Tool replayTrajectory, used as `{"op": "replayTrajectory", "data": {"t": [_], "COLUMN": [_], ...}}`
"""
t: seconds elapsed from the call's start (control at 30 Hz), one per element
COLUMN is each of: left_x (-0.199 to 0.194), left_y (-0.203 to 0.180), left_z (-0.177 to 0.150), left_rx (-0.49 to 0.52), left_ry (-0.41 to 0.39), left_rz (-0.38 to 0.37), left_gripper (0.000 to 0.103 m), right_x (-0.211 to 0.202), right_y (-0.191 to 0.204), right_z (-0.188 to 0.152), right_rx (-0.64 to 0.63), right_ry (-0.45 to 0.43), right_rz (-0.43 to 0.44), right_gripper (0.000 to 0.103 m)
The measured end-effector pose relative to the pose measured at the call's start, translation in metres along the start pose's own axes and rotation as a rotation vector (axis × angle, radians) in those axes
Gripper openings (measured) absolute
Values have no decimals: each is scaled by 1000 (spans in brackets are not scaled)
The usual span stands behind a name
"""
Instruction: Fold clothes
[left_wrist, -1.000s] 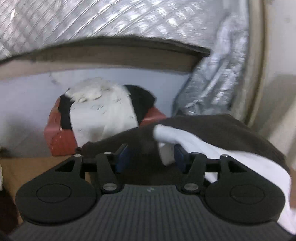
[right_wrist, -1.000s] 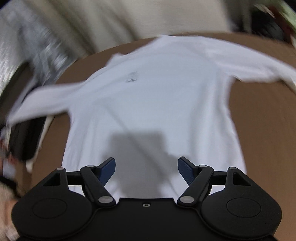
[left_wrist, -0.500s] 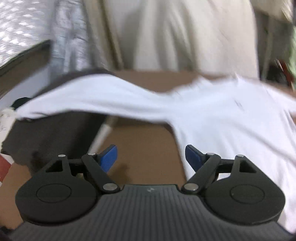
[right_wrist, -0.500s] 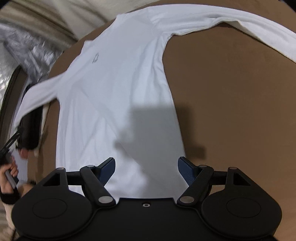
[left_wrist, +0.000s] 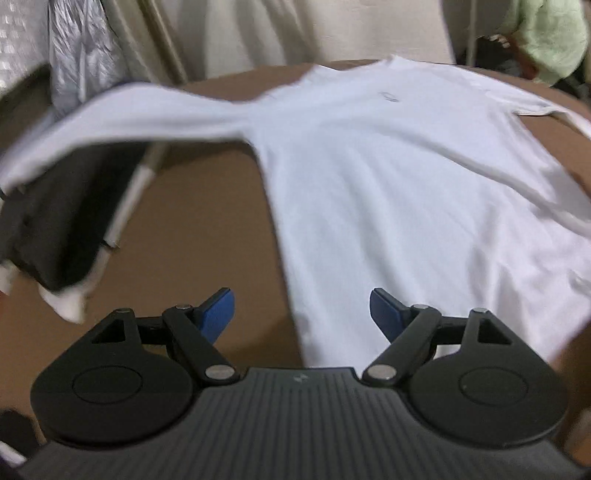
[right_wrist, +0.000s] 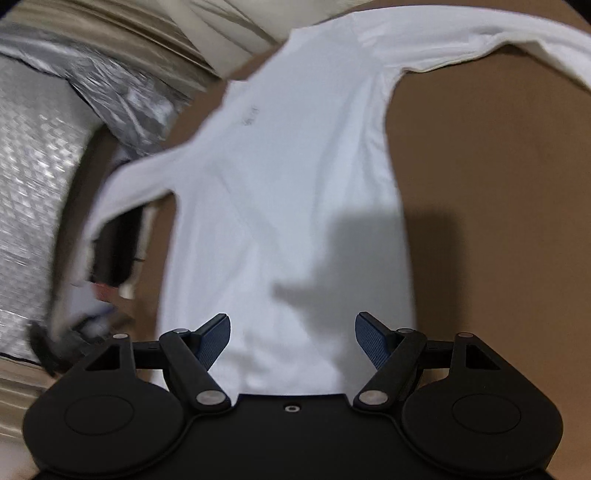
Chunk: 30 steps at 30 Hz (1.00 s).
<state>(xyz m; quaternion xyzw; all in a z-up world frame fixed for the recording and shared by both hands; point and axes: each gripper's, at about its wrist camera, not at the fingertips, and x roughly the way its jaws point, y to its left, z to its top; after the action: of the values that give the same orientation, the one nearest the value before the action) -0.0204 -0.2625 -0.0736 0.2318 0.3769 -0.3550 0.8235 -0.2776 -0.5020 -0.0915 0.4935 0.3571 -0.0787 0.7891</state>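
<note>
Since a second ago: left tongs (left_wrist: 302, 309) have let go of the sleeve end and swung from the dark clothes pile to the shirt's hem side; jaws now spread wide, nothing between them. Right tongs (right_wrist: 292, 334) were wide and empty then and are the same now; view has shifted so the hem sits under them.

White long-sleeved shirt (left_wrist: 399, 177) lies flat on the brown table (left_wrist: 192, 236), body stretching ahead of both tongs, collar at the far end. Its side edge runs between the left tongs' pads. One sleeve (left_wrist: 122, 114) reaches far-left of the left tongs, draped over a dark garment pile (left_wrist: 62, 214). The other sleeve (right_wrist: 480, 40) runs far-right of the right tongs.

Bare table (right_wrist: 498, 221) lies right of the right tongs, and between shirt and pile. Table edge left, silver sheeting (right_wrist: 33, 177) beyond.
</note>
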Motion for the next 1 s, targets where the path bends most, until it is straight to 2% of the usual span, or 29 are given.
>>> {"op": "replayTrajectory", "data": {"t": [0.07,0.17,0.27,0.33,0.47,0.57,0.63,0.77,0.9,0.97,1.0], "left_x": [0,5,13,17,11,1,4,15,17,17,16], "left_y": [8,23,31,34,34,26,21,7,-12,-15,-15], "left_z": [-19,-44,-48,-48,-52,-60,-69,-86,-95,-96,-96], "left_rx": [-21,-49,-36,-30,-37,11,4,-25,18,15,12], "left_ry": [5,22,19,12,-7,-29,12,139,176,176,161], "left_rz": [-45,-93,-101,-106,-192,-235,-239,-222,-173,-152,-152], "left_gripper": [80,80,80,80,80,82,87,87,87,77,60], "right_x": [0,2,-4,-11,-26,-35,-37,-34,-20,-9,-3], "right_y": [-2,-3,6,16,34,53,62,75,79,82,80], "right_z": [-2,-15,-41,-60,-98,-133,-158,-213,-251,-257,-257], "right_rx": [17,47,31,-14,-118,-273,-365,-462,-490,-527,-549], "right_ry": [-21,-54,-98,-136,-220,-304,-366,-479,-501,-488,-479], "right_rz": [15,-28,-52,-88,-185,-299,-360,-421,-503,-552,-587], "right_gripper": [79,79,79,79,79,79,79,78,78,78,78]}}
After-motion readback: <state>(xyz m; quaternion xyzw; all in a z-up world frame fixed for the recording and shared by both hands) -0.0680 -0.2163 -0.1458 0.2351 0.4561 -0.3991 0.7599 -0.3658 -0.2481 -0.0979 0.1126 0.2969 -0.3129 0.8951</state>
